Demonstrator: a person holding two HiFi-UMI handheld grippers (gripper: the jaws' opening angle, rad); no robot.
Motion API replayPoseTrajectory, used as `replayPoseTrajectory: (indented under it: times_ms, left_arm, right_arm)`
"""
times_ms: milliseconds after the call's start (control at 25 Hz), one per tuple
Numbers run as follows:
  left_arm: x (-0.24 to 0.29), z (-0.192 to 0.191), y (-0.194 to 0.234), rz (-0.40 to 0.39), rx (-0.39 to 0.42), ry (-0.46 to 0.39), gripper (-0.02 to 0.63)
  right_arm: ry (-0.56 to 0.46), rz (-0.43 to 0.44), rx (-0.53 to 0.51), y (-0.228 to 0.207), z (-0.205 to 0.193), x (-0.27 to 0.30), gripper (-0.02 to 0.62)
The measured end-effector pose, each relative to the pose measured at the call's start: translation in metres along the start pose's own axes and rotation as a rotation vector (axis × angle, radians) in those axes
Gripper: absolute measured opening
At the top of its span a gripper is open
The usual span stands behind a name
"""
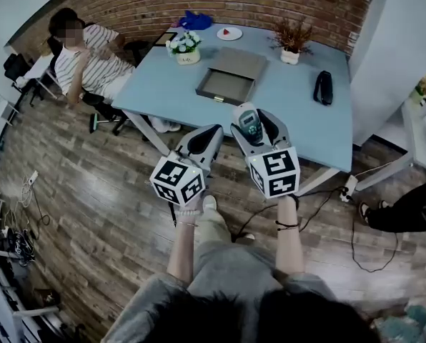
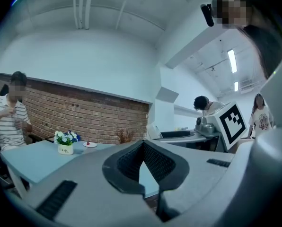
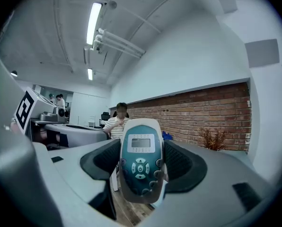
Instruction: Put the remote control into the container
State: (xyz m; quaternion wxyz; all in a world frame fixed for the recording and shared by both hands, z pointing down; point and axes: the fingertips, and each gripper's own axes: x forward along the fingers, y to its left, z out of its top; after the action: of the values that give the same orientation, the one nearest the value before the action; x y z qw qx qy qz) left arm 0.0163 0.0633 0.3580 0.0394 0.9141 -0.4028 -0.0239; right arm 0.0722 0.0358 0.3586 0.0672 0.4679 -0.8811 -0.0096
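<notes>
I am looking steeply down from the head camera, above and behind the left gripper and right gripper, with the blue table ahead of their jaws. Each gripper camera is riding close behind its own jaws, tilting upward; both are catching the brick wall beyond them.

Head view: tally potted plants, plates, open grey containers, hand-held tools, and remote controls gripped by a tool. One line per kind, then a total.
Potted plants: 2
Plates: 1
Open grey containers: 1
Hand-held tools: 2
Remote controls gripped by a tool: 1
Total: 7
</notes>
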Motion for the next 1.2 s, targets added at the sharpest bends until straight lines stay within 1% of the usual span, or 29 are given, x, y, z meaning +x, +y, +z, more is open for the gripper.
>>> replayPoseTrajectory:
  times_ms: [200,360,480,640,760,920,1200]
  left_arm:
    - [-0.002,-0.002,0.015,0.030,0.016,0.048,0.003]
    - [0.007,0.001,0.034,0.025,0.013,0.071,0.003]
    - [0.019,-0.001,0.047,0.016,0.004,0.060,0.003]
    - [0.042,-0.006,0.061,-0.028,-0.015,0.049,0.003]
    - [0.060,-0.001,0.078,-0.057,-0.029,0.026,0.003]
    - [0.078,0.009,0.102,-0.083,-0.029,0.004,0.003]
    - [0.078,0.003,0.145,-0.095,-0.059,0.017,0.003]
  right_arm:
    - [0.025,0.030,0.060,0.002,-0.011,0.013,0.284]
    - [0.028,0.042,0.106,-0.003,-0.012,0.030,0.284]
    - [0.041,0.038,0.078,-0.009,-0.010,0.044,0.284]
    - [0.040,0.029,0.048,-0.023,-0.007,0.066,0.284]
    - [0.039,0.025,0.018,-0.032,0.000,0.081,0.284]
    - [0.033,0.006,0.011,-0.046,0.008,0.104,0.284]
    - [0.057,-0.028,0.017,-0.050,0.006,0.143,0.284]
